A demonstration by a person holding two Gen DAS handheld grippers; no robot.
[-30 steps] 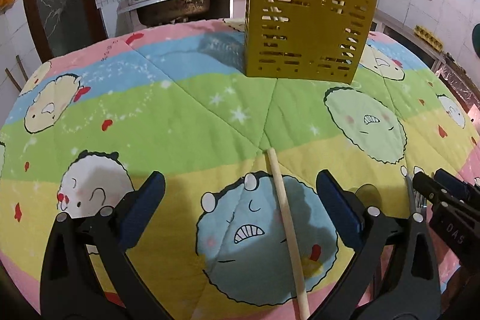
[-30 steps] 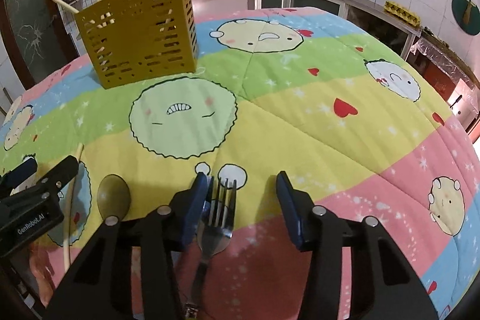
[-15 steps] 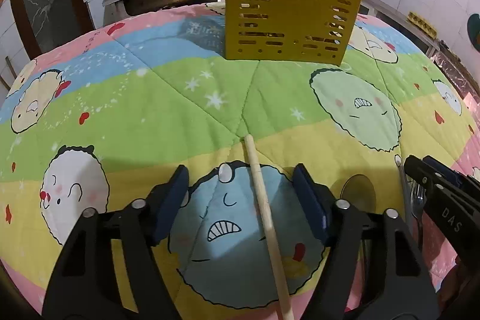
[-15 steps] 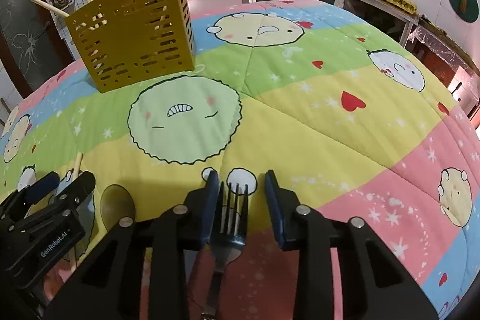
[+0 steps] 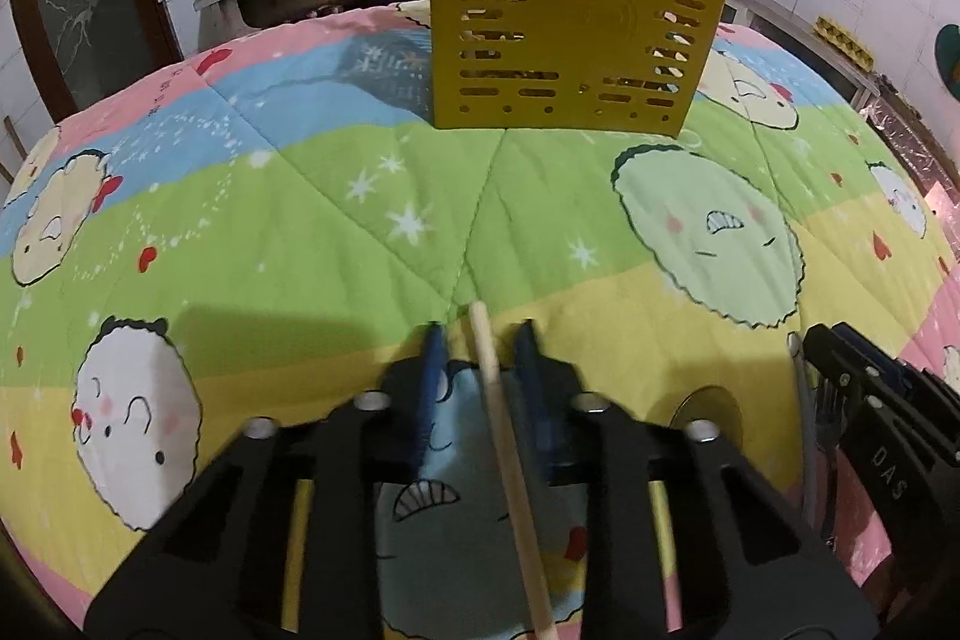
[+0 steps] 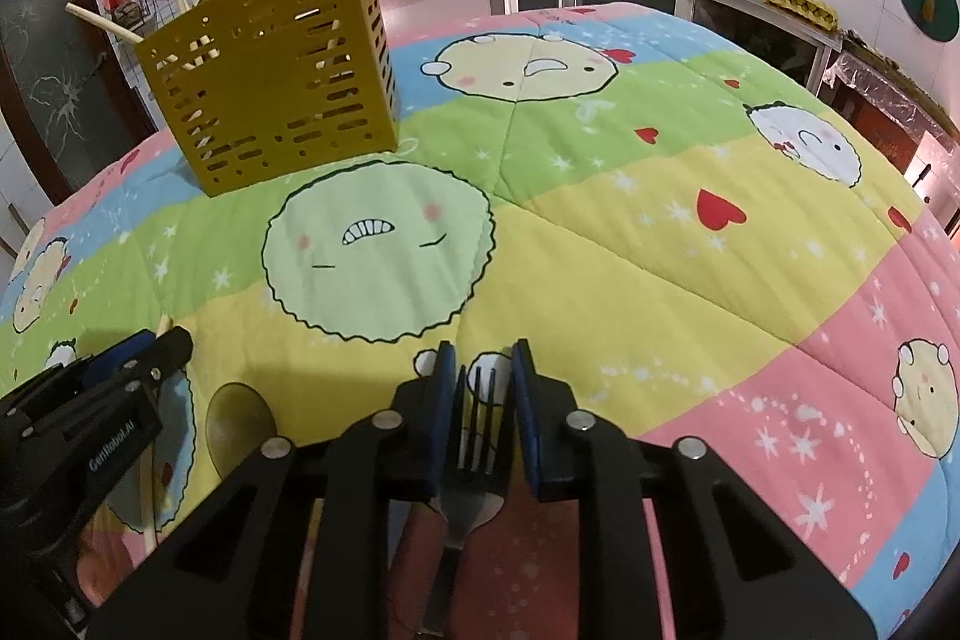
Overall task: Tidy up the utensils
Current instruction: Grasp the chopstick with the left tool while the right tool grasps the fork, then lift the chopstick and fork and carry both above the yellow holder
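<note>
Grasping is the step in hand, on both sides at once. The left gripper [image 5: 478, 340] has narrowed around a wooden chopstick [image 5: 510, 472] lying on the quilt [image 5: 300, 232], slim gaps showing beside the stick, so contact is not certain. A spoon [image 6: 240, 421] lies between the two tools. The right gripper [image 6: 480, 364] brackets a fork [image 6: 474, 466] closely, its pads beside the tines. Next, each probably needs a firm pinch, a lift, then carrying to the yellow holder [image 5: 570, 22] standing well beyond.
</note>
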